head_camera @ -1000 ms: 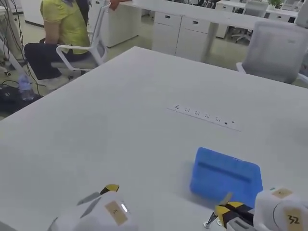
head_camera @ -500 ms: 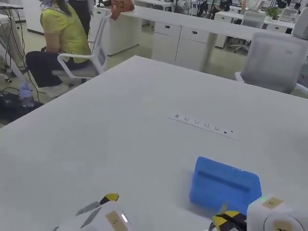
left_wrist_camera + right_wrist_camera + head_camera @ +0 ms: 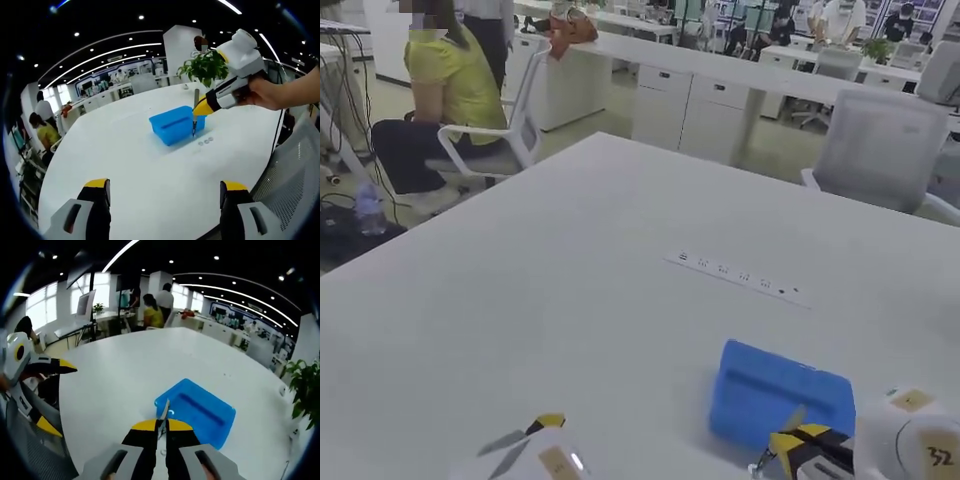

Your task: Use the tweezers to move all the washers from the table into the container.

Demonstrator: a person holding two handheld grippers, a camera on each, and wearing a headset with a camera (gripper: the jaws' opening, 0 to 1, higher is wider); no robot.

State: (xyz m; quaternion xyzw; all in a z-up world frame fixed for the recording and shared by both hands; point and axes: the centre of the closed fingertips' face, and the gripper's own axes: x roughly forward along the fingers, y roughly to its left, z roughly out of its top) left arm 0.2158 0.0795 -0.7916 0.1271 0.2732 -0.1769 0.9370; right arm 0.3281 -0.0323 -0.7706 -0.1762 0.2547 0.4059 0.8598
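Right tool [image 3: 162, 426] clamped on tweezers [image 3: 164, 412], tips beside blue container [image 3: 200, 410]. Washers [image 3: 205, 141] on desk [image 3: 150, 170], container's 4 o'clock in the left gripper view. Left tool [image 3: 165, 185] wide open, empty.

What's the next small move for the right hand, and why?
Probably lower the tweezers tip onto one of the washers. The right tongs are shut on the tweezers, whose tip hangs near the washers lying on the table beside the container.
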